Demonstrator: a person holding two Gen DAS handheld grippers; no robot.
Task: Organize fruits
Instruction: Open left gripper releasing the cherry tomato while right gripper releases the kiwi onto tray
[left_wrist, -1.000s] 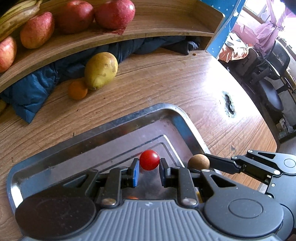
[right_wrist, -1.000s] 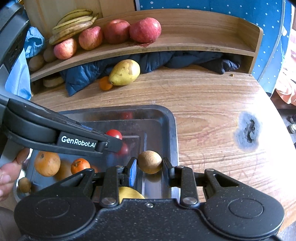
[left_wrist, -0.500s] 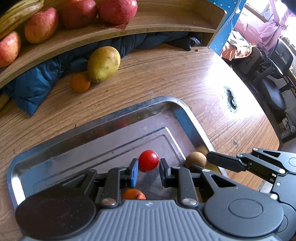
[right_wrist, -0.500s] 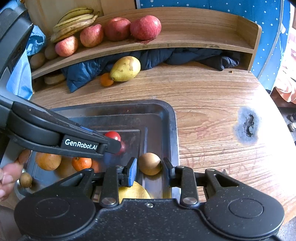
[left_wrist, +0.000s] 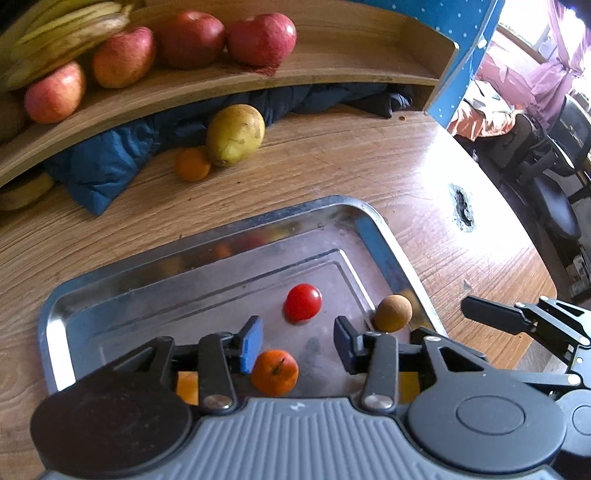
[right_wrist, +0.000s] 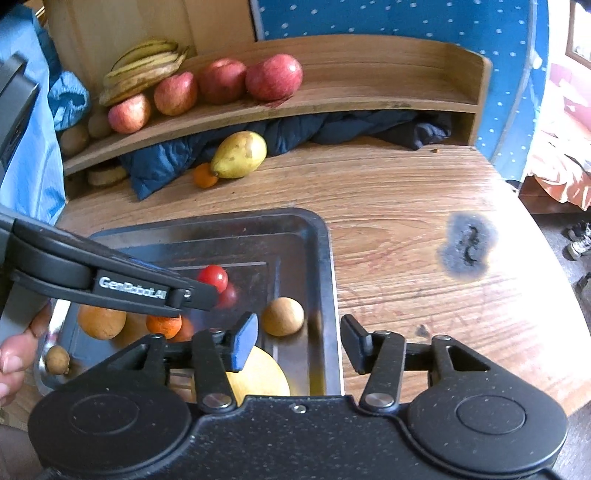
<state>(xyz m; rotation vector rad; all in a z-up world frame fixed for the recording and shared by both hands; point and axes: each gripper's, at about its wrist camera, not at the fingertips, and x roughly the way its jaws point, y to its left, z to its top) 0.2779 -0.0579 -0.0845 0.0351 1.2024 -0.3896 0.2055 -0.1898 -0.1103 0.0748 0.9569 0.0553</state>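
Both tongs are over the metal tray (left_wrist: 207, 262) on the wooden table (left_wrist: 332, 173), and both stand wide with nothing between their pads. The left tongs (left_wrist: 298, 343) hang low above the tray floor; just ahead of them sits the red tomato (left_wrist: 303, 307), resting on the metal, clear of both fingers. A small orange (left_wrist: 275, 372) lies right under the left tongs, close by the blue pad.

Over on the right, the brown round fruit (right_wrist: 282, 316) sits in the tray near its right wall, just off the left finger of the right tongs (right_wrist: 299, 341). The right finger of that pair hangs outside the tray rim, above bare table. Beneath the right tongs a yellow fruit (right_wrist: 258, 374) peeks out, partly hidden by the body. A bigger orange fruit (right_wrist: 101, 324) and a small brown one (right_wrist: 57, 359) lie at the tray's left end, near the person's fingers (right_wrist: 14, 354).

Further back, a pear (right_wrist: 240, 154) and a little orange (right_wrist: 205, 175) touch each other on the table, against a blue jacket (right_wrist: 162, 166) stuffed under the wooden shelf (right_wrist: 369, 85). Up on the shelf: red apples (right_wrist: 273, 76) in a row and bananas (right_wrist: 144, 64) at the left.
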